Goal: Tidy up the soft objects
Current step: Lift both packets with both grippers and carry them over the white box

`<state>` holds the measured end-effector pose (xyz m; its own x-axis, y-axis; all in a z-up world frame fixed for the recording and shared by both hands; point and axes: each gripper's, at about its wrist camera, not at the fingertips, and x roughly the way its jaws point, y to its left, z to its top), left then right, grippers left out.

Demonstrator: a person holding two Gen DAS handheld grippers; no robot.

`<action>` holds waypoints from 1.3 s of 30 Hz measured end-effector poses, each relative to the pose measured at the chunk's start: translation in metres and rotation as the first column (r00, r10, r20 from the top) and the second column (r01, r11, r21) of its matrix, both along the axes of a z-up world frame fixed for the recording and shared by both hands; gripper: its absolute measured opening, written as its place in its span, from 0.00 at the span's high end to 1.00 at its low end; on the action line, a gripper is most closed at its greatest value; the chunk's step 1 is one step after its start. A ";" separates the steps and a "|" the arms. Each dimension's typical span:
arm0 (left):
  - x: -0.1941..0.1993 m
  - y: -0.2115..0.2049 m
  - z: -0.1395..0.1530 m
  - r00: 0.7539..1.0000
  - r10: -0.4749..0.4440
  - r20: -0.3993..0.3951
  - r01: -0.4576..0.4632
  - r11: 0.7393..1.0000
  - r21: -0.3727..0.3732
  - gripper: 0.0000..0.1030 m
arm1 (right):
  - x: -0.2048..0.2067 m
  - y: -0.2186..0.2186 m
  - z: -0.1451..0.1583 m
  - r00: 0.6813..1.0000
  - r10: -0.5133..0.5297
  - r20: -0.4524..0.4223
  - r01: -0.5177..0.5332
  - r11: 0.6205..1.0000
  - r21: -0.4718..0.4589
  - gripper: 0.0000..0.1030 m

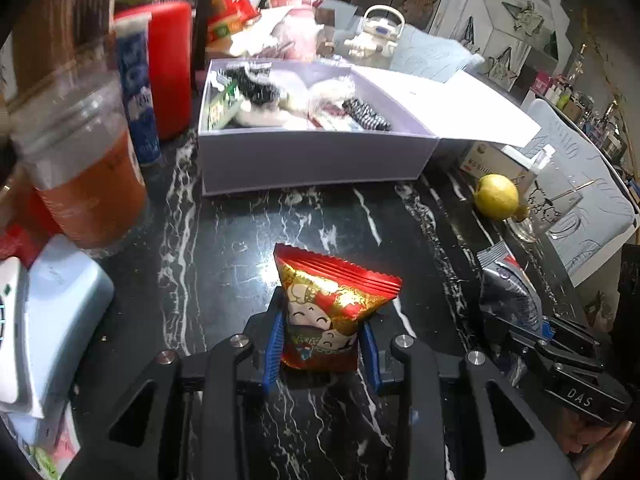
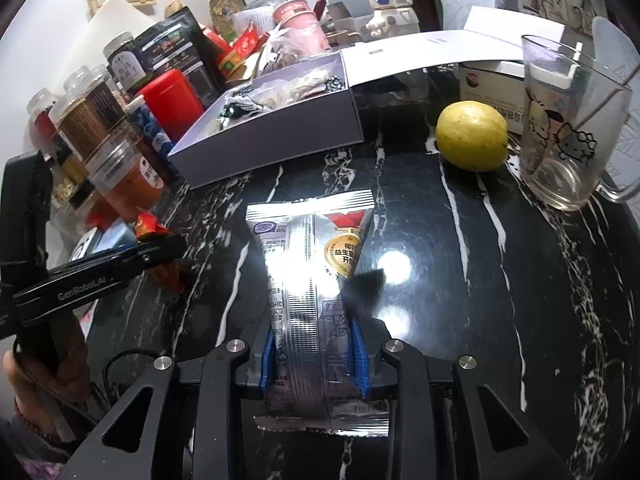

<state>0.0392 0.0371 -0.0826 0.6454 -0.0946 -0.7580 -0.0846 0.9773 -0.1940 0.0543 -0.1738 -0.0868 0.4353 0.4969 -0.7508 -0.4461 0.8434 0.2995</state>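
Note:
My left gripper (image 1: 322,336) is shut on a red and gold snack packet (image 1: 332,304) with cartoon faces, held above the black marble table (image 1: 224,264). My right gripper (image 2: 316,354) is shut on a silver snack packet (image 2: 316,280), also above the table. The open lilac box (image 1: 312,156) stands beyond, with several soft items and packets inside; it also shows in the right wrist view (image 2: 272,140). The right gripper and silver packet (image 1: 508,292) show at the right of the left wrist view; the left gripper and red packet (image 2: 150,228) show at the left of the right wrist view.
A lemon (image 2: 472,136) and a glass mug (image 2: 568,120) stand at the right. Jars (image 2: 100,128), a red canister (image 2: 174,100) and a clear jar of orange stuff (image 1: 84,168) crowd the left. A white teapot (image 1: 380,36) and clutter lie behind the box.

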 end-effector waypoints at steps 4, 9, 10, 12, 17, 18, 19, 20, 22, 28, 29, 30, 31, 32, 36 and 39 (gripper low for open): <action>-0.010 -0.006 0.011 0.999 -0.013 0.043 0.013 1.000 0.015 0.68 | -0.008 0.000 0.005 1.000 0.005 0.008 -0.005 1.000 0.009 0.71; -0.019 -0.008 0.026 0.996 -0.026 0.081 0.025 1.000 0.009 0.68 | -0.016 -0.002 0.014 1.000 0.007 0.027 -0.008 1.000 0.027 0.71; -0.021 -0.008 0.028 0.996 -0.026 0.086 0.025 1.000 0.006 0.68 | -0.017 -0.002 0.016 0.999 0.006 0.032 -0.007 1.000 0.028 0.71; -0.023 -0.008 0.034 0.995 -0.030 0.098 0.029 1.000 0.005 0.68 | -0.019 -0.005 0.023 0.999 0.002 0.047 -0.004 1.000 0.031 0.71; -0.029 -0.006 0.047 0.992 -0.027 0.126 0.027 1.000 -0.002 0.68 | -0.028 -0.007 0.038 0.996 0.003 0.085 -0.006 0.999 0.039 0.71; -0.031 -0.006 0.051 0.990 -0.028 0.136 0.028 1.000 0.002 0.68 | -0.029 -0.007 0.040 0.996 0.004 0.091 -0.008 0.999 0.039 0.71; -0.032 -0.006 0.054 0.989 -0.030 0.145 0.029 1.000 0.005 0.68 | -0.030 -0.007 0.044 0.995 0.007 0.100 -0.011 0.999 0.039 0.71; -0.034 -0.006 0.059 0.987 -0.031 0.159 0.030 1.000 0.008 0.68 | -0.032 -0.007 0.048 0.994 0.009 0.110 -0.013 0.999 0.039 0.71; -0.036 -0.005 0.066 0.984 -0.032 0.177 0.030 0.999 0.011 0.68 | -0.033 -0.006 0.054 0.992 0.013 0.127 -0.018 0.999 0.039 0.71; -0.037 -0.001 0.088 0.971 -0.037 0.236 0.030 0.999 0.031 0.68 | -0.035 -0.002 0.076 0.982 0.033 0.184 -0.043 0.998 0.051 0.71; -0.036 0.000 0.092 0.969 -0.034 0.245 0.025 0.999 0.037 0.68 | -0.034 -0.001 0.080 0.981 0.037 0.192 -0.048 0.997 0.052 0.71; -0.036 0.001 0.095 0.967 -0.029 0.253 0.020 0.999 0.040 0.68 | -0.034 -0.001 0.082 0.979 0.041 0.199 -0.053 0.997 0.053 0.71; -0.035 0.003 0.098 0.965 -0.026 0.261 0.017 0.999 0.039 0.68 | -0.033 0.000 0.086 0.977 0.046 0.208 -0.058 0.997 0.051 0.71; -0.033 0.005 0.101 0.963 -0.025 0.268 0.015 0.999 0.038 0.68 | -0.032 0.001 0.088 0.976 0.049 0.213 -0.061 0.997 0.050 0.71; -0.029 0.007 0.114 0.954 -0.020 0.298 0.005 0.999 0.050 0.68 | -0.027 0.004 0.099 0.970 0.057 0.235 -0.071 0.996 0.049 0.71; -0.025 0.008 0.120 0.949 -0.021 0.314 0.003 0.998 0.057 0.68 | -0.021 0.007 0.107 0.967 0.068 0.246 -0.082 0.996 0.047 0.71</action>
<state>0.0143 0.0447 0.0377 0.8507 -0.0675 -0.5213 -0.0161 0.9879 -0.1543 0.0328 -0.1666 0.0198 0.5620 0.5733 -0.5962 -0.5726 0.7898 0.2197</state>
